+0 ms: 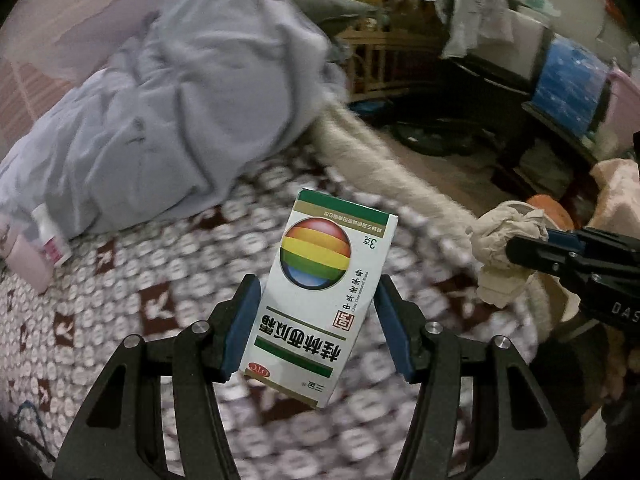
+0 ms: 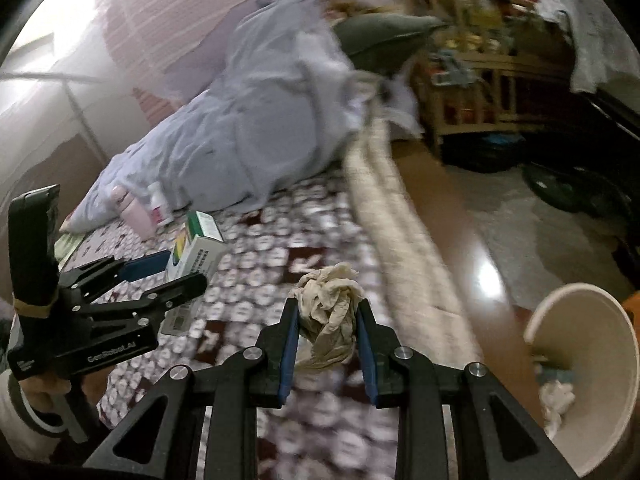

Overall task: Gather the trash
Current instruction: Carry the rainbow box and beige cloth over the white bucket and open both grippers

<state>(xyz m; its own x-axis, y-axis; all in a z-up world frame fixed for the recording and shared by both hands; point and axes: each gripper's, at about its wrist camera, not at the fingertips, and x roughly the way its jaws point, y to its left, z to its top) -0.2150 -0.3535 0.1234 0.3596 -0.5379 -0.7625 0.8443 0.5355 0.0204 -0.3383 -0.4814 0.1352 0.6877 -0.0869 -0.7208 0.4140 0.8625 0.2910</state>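
Carrying both pieces of trash to the white bin [image 2: 592, 360] is the step in hand. The medicine box [image 1: 320, 300] is clamped between the pads of the left claw [image 1: 316, 320], above the patterned bed cover [image 1: 120, 300]. The crumpled tissue [image 2: 328, 316] is pinched in the right claw [image 2: 326, 320]. The bin stands on the floor beside the bed, at the lower right. Each piece should be brought fully above the rim before the grip is loosened, because the light tissue can easily fall outside.

Black tongs [image 1: 316, 328], blue pads [image 1: 240, 328], silver screws
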